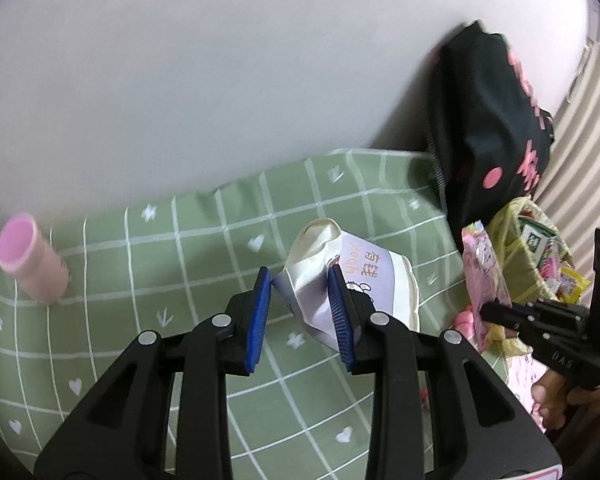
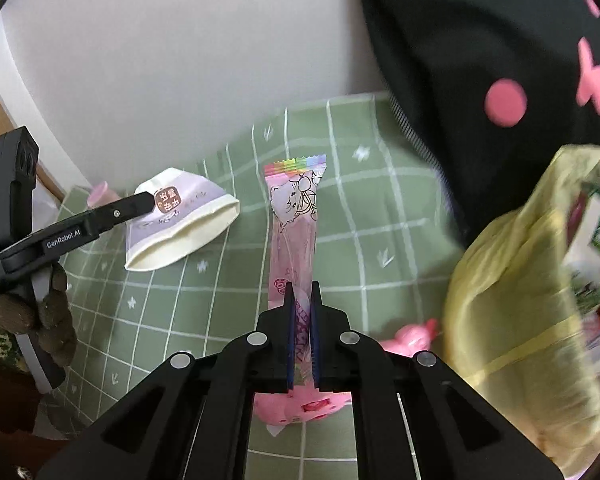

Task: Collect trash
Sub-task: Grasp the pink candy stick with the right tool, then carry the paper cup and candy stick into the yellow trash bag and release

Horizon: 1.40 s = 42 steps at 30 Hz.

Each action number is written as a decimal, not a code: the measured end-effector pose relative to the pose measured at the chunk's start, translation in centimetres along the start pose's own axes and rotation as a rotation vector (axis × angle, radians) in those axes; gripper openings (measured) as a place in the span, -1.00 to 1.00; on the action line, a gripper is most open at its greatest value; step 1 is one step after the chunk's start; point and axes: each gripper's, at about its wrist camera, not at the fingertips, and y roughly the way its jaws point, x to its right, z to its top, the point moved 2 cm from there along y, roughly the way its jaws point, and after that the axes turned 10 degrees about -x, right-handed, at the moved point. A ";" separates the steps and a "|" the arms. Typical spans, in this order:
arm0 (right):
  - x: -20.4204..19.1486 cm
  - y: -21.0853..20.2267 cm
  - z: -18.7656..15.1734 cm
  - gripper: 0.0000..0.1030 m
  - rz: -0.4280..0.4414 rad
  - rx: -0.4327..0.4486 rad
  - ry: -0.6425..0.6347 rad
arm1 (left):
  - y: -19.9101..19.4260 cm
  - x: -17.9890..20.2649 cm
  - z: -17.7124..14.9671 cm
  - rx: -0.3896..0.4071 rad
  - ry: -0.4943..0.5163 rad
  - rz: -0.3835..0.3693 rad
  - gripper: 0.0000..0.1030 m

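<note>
My left gripper point(image 1: 299, 278) is shut on a crushed white and lilac paper cup point(image 1: 364, 280), held above the green checked cloth point(image 1: 140, 280); the cup also shows in the right wrist view point(image 2: 180, 224). My right gripper point(image 2: 303, 292) is shut on a long pink snack wrapper point(image 2: 294, 220) and holds it upright; the wrapper shows in the left wrist view point(image 1: 482, 276) beside a yellow trash bag point(image 1: 528, 248). The bag point(image 2: 512, 300) hangs open at the right with cartons and wrappers inside.
A pink cylindrical cup point(image 1: 30, 262) stands at the left on the cloth. A black bag with pink print point(image 1: 488, 128) leans on the white wall. Pink toys point(image 2: 410, 338) lie on the cloth under the right gripper.
</note>
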 end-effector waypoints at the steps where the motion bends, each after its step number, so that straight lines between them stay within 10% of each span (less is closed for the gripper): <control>1: 0.3 -0.9 0.2 -0.86 -0.013 0.021 -0.005 | -0.5 0.8 0.5 0.016 0.025 0.004 -0.46; 22: 14.9 -19.2 -1.9 -0.86 -0.303 0.370 0.200 | -1.2 21.2 7.6 0.147 0.393 -0.244 -0.46; 31: 21.2 -19.2 -3.9 -0.86 -0.331 0.321 0.292 | 7.0 32.7 5.3 -0.116 0.590 -0.401 -0.46; 42: 22.8 -11.6 -4.0 -0.86 -0.242 0.131 0.272 | 13.7 34.3 2.6 -0.266 0.662 -0.215 -0.47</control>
